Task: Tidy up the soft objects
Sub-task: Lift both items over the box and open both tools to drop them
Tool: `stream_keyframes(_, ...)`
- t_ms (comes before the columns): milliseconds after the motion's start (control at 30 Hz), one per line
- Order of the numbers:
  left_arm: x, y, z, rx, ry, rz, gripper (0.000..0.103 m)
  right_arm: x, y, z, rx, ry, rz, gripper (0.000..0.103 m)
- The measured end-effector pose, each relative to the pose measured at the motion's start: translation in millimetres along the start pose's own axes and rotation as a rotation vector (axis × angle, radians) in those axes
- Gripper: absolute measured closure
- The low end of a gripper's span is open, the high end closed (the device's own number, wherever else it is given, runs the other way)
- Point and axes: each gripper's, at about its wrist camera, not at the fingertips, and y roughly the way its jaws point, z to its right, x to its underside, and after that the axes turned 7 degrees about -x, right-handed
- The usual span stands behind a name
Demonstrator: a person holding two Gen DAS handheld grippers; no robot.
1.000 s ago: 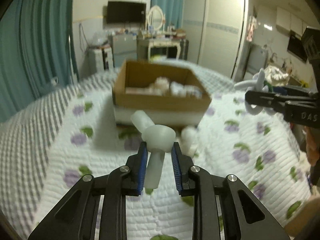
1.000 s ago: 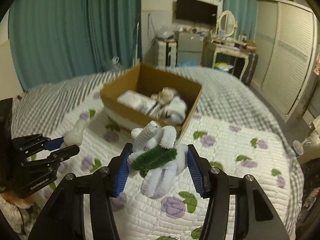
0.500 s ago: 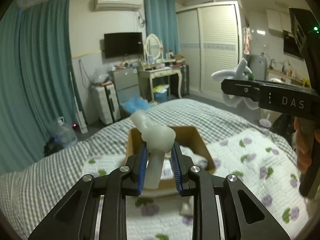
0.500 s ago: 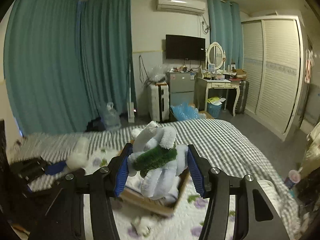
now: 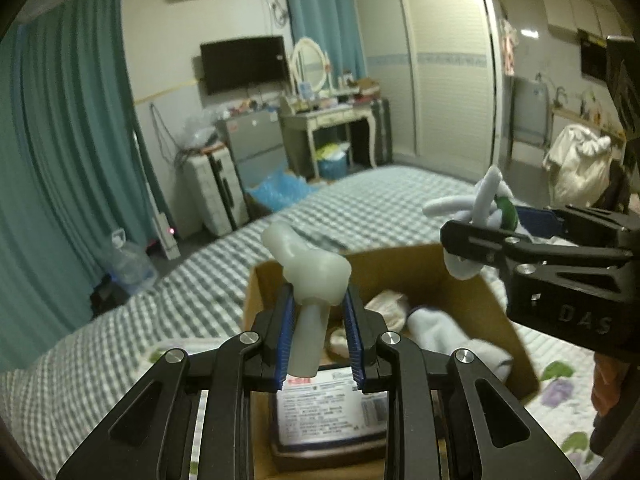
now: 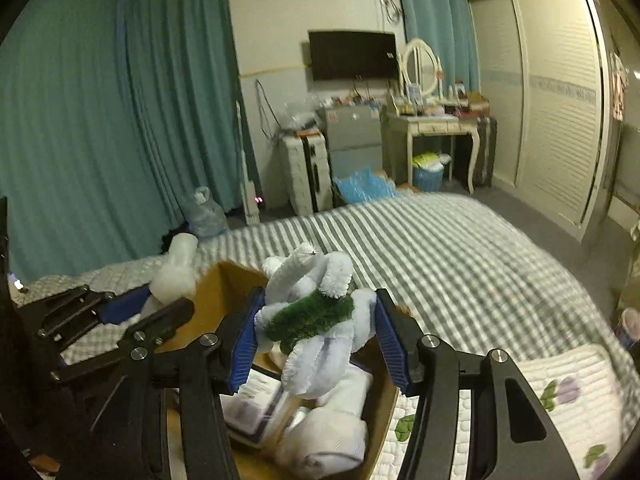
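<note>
our open brown cardboard box holds rolled white socks and one packet – left gripper clamps one pale rubbery mushroom-shaped toy, right gripper one fuzzy white-and-green pipe-cleaner toy.

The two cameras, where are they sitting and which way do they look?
Left wrist: sits on the left tongs, looking over the cardboard box toward the TV; its black fingers pinch a white rubbery toy.
Right wrist: sits on the right tongs, looking the same way; its fingers pinch a fuzzy blue-and-green toy.
Both show the box, the bed, and each other's tongs.
</note>
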Motion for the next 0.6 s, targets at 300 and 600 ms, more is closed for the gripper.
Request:
stream_keyframes(300, 8.4, 18.0, 14.0, -0.011, 0.006, -0.067, 0.075, 28.8, 31.7, 33.8, 0.017, 0.037, -0.05, 0.031)
stream_keyframes(600, -14.6, -81.6, 5.1, -0.12, 0.03, 0.099, 0.021, -10.2, -54.7, 17.4, 0.057, 0.016, 0.05, 0.017)
